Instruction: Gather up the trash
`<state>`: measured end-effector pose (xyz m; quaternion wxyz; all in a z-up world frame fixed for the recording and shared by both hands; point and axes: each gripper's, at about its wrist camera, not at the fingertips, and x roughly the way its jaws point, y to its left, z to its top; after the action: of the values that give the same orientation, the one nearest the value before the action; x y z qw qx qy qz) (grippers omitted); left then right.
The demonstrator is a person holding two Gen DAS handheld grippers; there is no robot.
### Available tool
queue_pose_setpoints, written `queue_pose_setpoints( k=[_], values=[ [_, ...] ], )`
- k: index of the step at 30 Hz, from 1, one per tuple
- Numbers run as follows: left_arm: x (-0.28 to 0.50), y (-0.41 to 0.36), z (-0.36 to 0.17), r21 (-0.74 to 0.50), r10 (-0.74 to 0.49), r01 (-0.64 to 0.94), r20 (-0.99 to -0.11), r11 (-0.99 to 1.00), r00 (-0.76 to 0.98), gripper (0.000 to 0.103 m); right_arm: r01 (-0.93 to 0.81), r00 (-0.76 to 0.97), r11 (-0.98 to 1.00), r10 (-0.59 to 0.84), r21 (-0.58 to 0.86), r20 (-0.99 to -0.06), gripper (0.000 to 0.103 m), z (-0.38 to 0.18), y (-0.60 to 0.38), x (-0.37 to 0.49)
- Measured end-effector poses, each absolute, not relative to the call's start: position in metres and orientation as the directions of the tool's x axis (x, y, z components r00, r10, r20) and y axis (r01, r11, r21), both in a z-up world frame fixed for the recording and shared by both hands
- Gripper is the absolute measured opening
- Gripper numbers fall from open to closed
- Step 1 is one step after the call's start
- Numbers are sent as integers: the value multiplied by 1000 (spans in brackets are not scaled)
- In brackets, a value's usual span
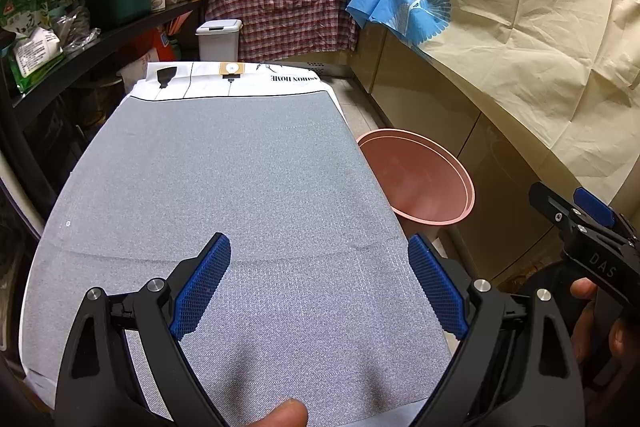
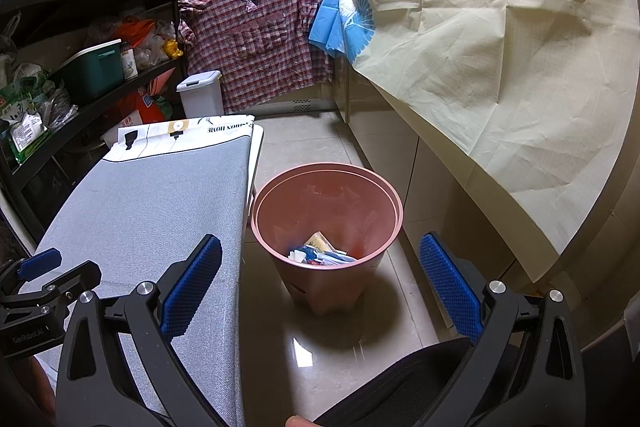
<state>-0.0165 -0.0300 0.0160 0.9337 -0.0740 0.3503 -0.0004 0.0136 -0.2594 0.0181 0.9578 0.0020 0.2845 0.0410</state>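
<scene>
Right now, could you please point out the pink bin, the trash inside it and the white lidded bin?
Pink bin (image 2: 276, 259): right wrist view, front outer wall.
Trash (image 2: 320, 251): right wrist view, wrappers at bottom.
White lidded bin (image 2: 200, 97): right wrist view, front face.

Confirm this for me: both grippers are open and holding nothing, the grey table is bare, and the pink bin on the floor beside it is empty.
One thing is wrong: the pink bin is not empty. The right wrist view shows wrappers and paper scraps lying at its bottom. The rest holds: the left gripper and right gripper are both open with nothing between the fingers, and the grey table is bare.
</scene>
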Motion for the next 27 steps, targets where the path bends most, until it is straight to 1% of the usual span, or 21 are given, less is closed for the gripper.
queue_pose_setpoints(
  k=[14, 21, 27],
  values=[
    [-19, -29, 17, -136, -51, -48, -643, 990, 764, 87, -78, 835, 997, 80, 25, -545, 98, 18, -260, 14],
    [-25, -28, 22, -142, -65, -27, -606, 989, 793, 87, -78, 835, 997, 80, 26, -545, 98, 18, -260, 14],
    [-21, -27, 20, -141, -53, -46, -625, 989, 779, 88, -78, 835, 997, 80, 27, -545, 98, 18, -260, 14]
  ],
)
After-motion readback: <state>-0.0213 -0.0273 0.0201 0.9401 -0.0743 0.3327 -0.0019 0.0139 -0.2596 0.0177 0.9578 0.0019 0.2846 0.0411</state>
